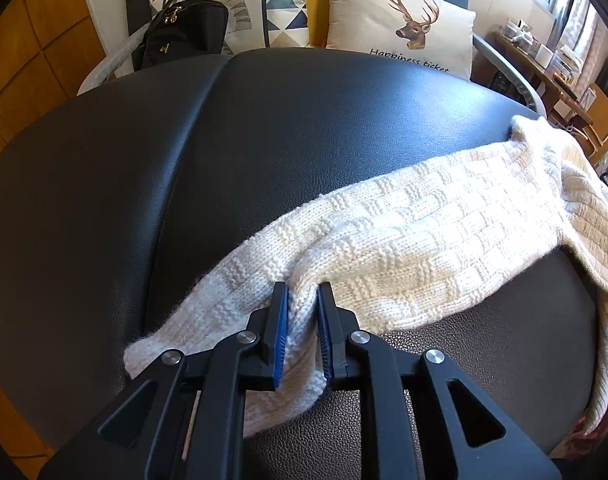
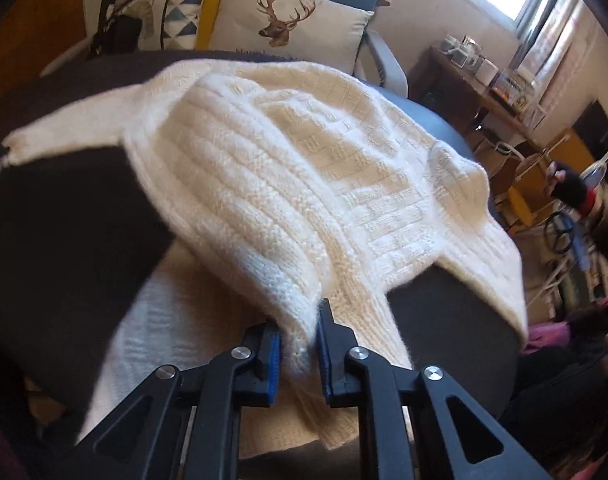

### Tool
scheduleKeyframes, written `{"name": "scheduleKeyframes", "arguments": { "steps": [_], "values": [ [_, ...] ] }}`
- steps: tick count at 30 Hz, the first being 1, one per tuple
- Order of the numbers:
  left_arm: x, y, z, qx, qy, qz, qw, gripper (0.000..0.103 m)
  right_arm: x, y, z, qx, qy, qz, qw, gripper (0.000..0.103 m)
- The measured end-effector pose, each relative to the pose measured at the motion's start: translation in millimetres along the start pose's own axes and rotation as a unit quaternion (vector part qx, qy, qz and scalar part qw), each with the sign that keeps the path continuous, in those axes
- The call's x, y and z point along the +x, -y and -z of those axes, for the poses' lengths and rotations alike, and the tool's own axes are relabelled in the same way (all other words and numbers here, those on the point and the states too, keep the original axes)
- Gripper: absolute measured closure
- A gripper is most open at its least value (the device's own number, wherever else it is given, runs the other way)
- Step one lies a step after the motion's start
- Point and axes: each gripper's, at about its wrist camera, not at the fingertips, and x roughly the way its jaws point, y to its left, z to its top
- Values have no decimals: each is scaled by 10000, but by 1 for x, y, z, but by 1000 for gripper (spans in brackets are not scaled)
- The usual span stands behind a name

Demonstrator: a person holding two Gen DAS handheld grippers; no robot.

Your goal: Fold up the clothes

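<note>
A cream knitted sweater (image 2: 288, 168) lies spread over a dark leather seat (image 1: 264, 140). In the left wrist view one long sleeve (image 1: 404, 232) stretches across the cushion from the right, and my left gripper (image 1: 303, 294) is shut on a bunched fold of that sleeve near its cuff end. In the right wrist view the ribbed hem of the sweater (image 2: 240, 184) is turned up toward the camera, and my right gripper (image 2: 300, 316) is shut on its lower edge, with knit pinched between the blue pads (image 2: 323, 344).
Patterned cushions, one with a deer print (image 1: 404, 24), and a black bag (image 1: 184, 32) line the back of the seat. A wooden sideboard with boxes (image 2: 488, 80) stands to the right. A person's gloved hand (image 2: 568, 190) shows at the far right.
</note>
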Motion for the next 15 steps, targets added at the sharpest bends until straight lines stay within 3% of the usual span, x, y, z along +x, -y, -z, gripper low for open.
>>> {"name": "scheduleKeyframes", "arguments": {
  "steps": [2, 5, 7, 9, 13, 15],
  "values": [
    [1, 1, 1, 10, 2, -2, 10000, 88, -6, 2, 0, 166, 18, -274, 9995, 89],
    [-1, 3, 2, 20, 11, 12, 10000, 88, -21, 0, -3, 561, 106, -1011, 9932, 91],
    [-3, 5, 2, 71, 47, 27, 10000, 88, -43, -9, -8, 747, 373, -1636, 9830, 92],
    [-5, 7, 1, 126, 77, 26, 9999, 88, -65, -18, -16, 950, 708, -2335, 9651, 93],
    [-7, 8, -3, 168, 123, -25, 9998, 88, -79, -80, -32, 838, 846, -3504, 9290, 93],
    [-9, 5, -6, 183, 180, -51, 9997, 88, -76, -133, -41, 550, 726, -3615, 9279, 93]
  ]
}}
